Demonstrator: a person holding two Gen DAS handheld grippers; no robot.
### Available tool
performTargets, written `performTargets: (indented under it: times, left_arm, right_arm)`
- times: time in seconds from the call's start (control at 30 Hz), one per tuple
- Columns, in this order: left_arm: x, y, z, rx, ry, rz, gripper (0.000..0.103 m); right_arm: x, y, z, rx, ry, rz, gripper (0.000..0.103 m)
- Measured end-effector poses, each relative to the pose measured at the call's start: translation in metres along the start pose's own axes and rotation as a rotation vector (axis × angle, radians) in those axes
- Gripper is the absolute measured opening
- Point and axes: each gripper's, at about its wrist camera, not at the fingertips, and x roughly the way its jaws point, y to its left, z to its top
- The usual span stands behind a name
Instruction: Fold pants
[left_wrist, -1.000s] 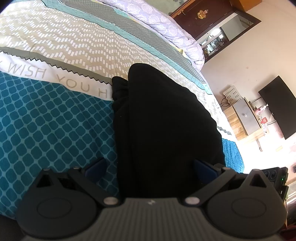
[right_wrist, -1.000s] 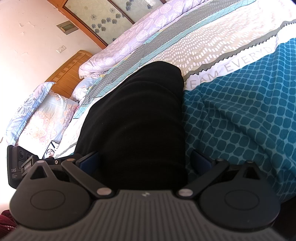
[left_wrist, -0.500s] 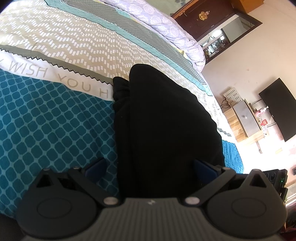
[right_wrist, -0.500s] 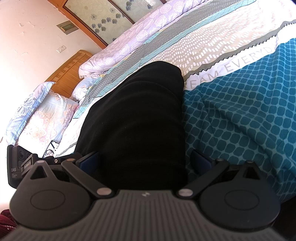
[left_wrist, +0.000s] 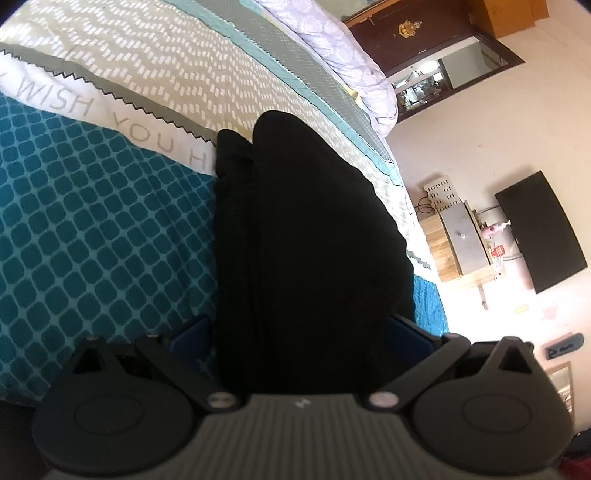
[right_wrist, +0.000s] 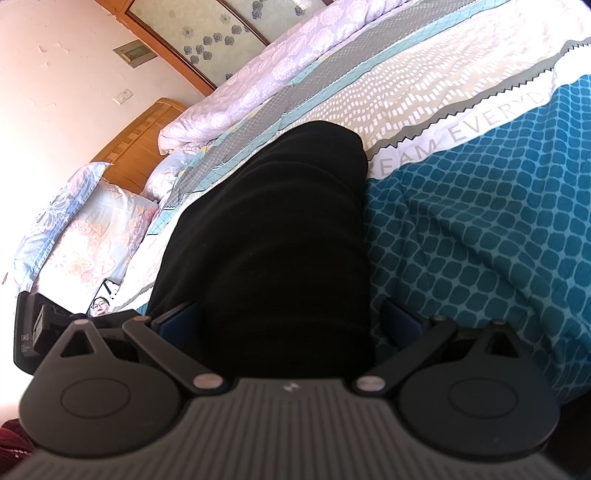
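Note:
Black pants (left_wrist: 306, 251) lie folded in a long strip on the patterned bedspread (left_wrist: 92, 221). In the left wrist view my left gripper (left_wrist: 299, 332) is open, its blue fingers (left_wrist: 190, 334) spread wide on either side of the near end of the pants. In the right wrist view the same pants (right_wrist: 280, 243) run away from me, and my right gripper (right_wrist: 291, 317) is open too, with one blue finger (right_wrist: 400, 317) on each side of the cloth. The fingertips are hidden behind the fabric.
The bedspread (right_wrist: 480, 221) has teal, white and grey bands. A lilac quilt (right_wrist: 280, 74) and pillows (right_wrist: 81, 229) lie by the wooden headboard. A cabinet (left_wrist: 461, 240), a dark screen (left_wrist: 539, 229) and a dark wardrobe (left_wrist: 424, 48) stand beside the bed.
The left wrist view has shifted very slightly; the right gripper and the pants have not visibly moved. Both grippers stay open.

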Motion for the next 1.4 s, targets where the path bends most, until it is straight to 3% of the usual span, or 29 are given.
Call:
performTargets:
  times: [0.37, 0.53, 0.67, 0.7, 0.73, 0.83, 0.87, 0.9, 0.97, 1.07, 1.13, 1.2, 1.23, 1.3, 1.4]
  left_arm:
    - [0.008, -0.002, 0.002, -0.018, -0.014, 0.003, 0.103]
    - [0.006, 0.009, 0.007, -0.074, -0.019, -0.036, 0.103]
    - [0.009, 0.007, 0.010, -0.076, -0.030, -0.025, 0.103]
    - [0.012, 0.005, 0.012, -0.061, -0.032, -0.016, 0.102]
    - [0.016, 0.001, 0.014, -0.030, -0.028, -0.004, 0.102]
    - [0.034, -0.013, 0.018, 0.040, 0.012, 0.014, 0.086]
    - [0.038, -0.019, 0.018, 0.071, 0.014, 0.034, 0.072]
    - [0.038, -0.024, 0.017, 0.092, 0.016, 0.027, 0.064]
    - [0.034, -0.035, 0.018, 0.118, 0.001, -0.028, 0.052]
    - [0.038, -0.051, 0.015, 0.184, -0.006, -0.054, 0.050]
    - [0.052, -0.053, 0.013, 0.205, 0.021, -0.002, 0.053]
    - [0.062, -0.042, 0.012, 0.148, 0.046, 0.028, 0.070]
    - [0.062, -0.035, 0.013, 0.111, 0.047, 0.007, 0.071]
    - [0.057, -0.027, 0.014, 0.052, 0.039, -0.030, 0.087]
    - [0.045, -0.020, 0.016, 0.026, -0.010, -0.023, 0.103]
  right_arm:
    - [-0.002, -0.001, 0.001, 0.009, 0.005, 0.011, 0.103]
    - [-0.006, -0.008, 0.006, 0.062, 0.024, 0.037, 0.103]
    - [-0.007, -0.013, 0.012, 0.109, 0.041, 0.046, 0.103]
    - [-0.007, -0.014, 0.014, 0.114, 0.048, 0.050, 0.101]
    - [-0.005, -0.014, 0.016, 0.113, 0.059, 0.052, 0.080]
    - [-0.002, -0.009, 0.021, 0.116, 0.097, 0.044, 0.062]
    - [-0.007, -0.009, 0.023, 0.121, 0.092, 0.054, 0.059]
    - [-0.015, -0.007, 0.026, 0.114, 0.070, 0.065, 0.051]
    - [-0.032, 0.000, 0.028, 0.062, 0.003, 0.059, 0.049]
    - [-0.049, 0.000, 0.027, 0.015, -0.060, 0.014, 0.049]
    - [-0.044, -0.008, 0.021, 0.047, -0.029, -0.020, 0.051]
    - [-0.036, -0.021, 0.012, 0.117, 0.002, -0.037, 0.056]
    - [-0.036, -0.028, 0.010, 0.162, 0.003, -0.018, 0.060]
    - [-0.035, -0.040, 0.009, 0.241, 0.011, 0.005, 0.063]
    - [-0.038, -0.044, 0.012, 0.266, 0.015, 0.025, 0.070]
